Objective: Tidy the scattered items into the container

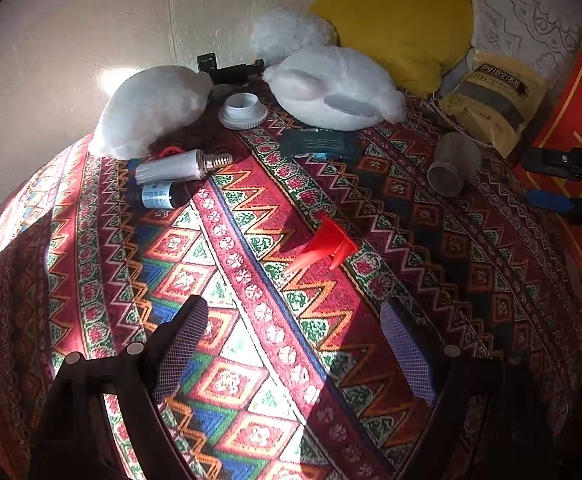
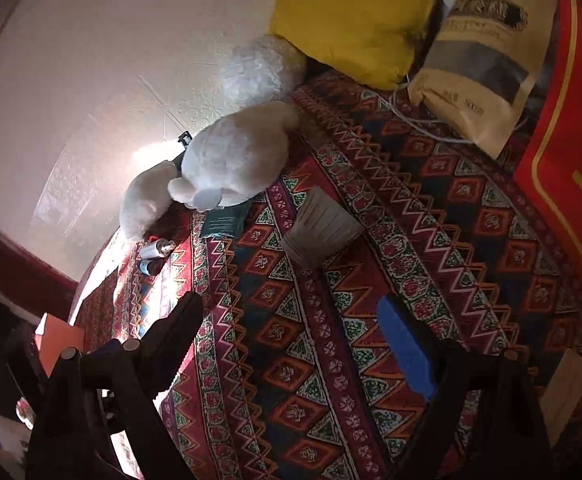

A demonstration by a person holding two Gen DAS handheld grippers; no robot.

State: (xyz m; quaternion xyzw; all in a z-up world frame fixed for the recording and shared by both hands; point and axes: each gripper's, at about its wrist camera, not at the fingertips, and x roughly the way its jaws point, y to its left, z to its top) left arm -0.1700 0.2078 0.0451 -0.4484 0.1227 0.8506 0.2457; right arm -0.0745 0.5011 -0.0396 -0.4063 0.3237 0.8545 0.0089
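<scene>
Black tools [image 1: 295,344] [image 2: 303,344] wide open, empty

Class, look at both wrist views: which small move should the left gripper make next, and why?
Probably lower the left gripper forward onto the red funnel. Its jaws stand open and empty, and the funnel lies loose on the patterned cloth just ahead, the nearest scattered item.

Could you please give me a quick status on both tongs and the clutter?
Left tongs and right tongs open, empty. Red funnel, bulb, bottle, cup loose on blanket. Nothing in the way.
</scene>
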